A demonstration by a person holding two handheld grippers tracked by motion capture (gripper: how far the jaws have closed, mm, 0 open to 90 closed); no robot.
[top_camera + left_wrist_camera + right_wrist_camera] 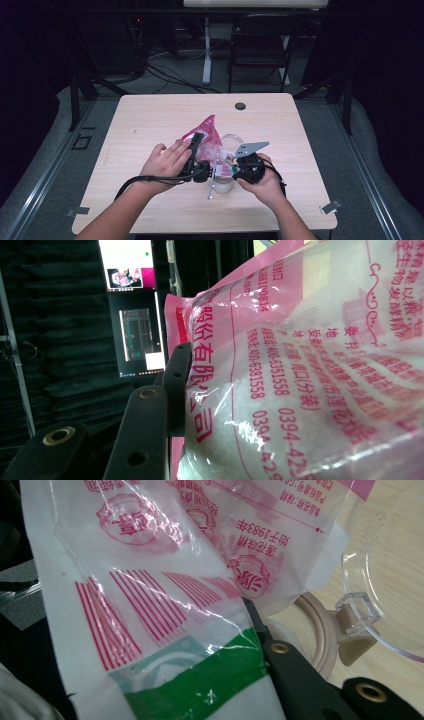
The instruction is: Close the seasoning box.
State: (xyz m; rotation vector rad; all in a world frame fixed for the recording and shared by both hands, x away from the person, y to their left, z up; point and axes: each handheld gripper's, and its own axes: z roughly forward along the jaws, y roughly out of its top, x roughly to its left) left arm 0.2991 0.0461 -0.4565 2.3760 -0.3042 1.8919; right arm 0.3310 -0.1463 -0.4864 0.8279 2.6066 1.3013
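Note:
A pink and clear plastic bag [209,134] of white powder is held up between both grippers above the middle of the wooden table [150,120]. My left gripper [198,144] grips its left side; in the left gripper view one black finger [176,385] presses into the bag [310,375]. My right gripper [235,167] pinches the bag's lower corner [150,610], with one black finger [295,680] showing beneath the film. Below the bag stands a clear jar [224,184] with a beige rim [325,630] and an opened clear lid [395,580].
A thin metal utensil [211,186] leans by the jar. A round cable port [240,106] sits near the table's far edge. Beyond the table stand a dark chair [260,45] and a white desk leg [206,50]. A lit monitor [135,330] hangs against the dark curtain.

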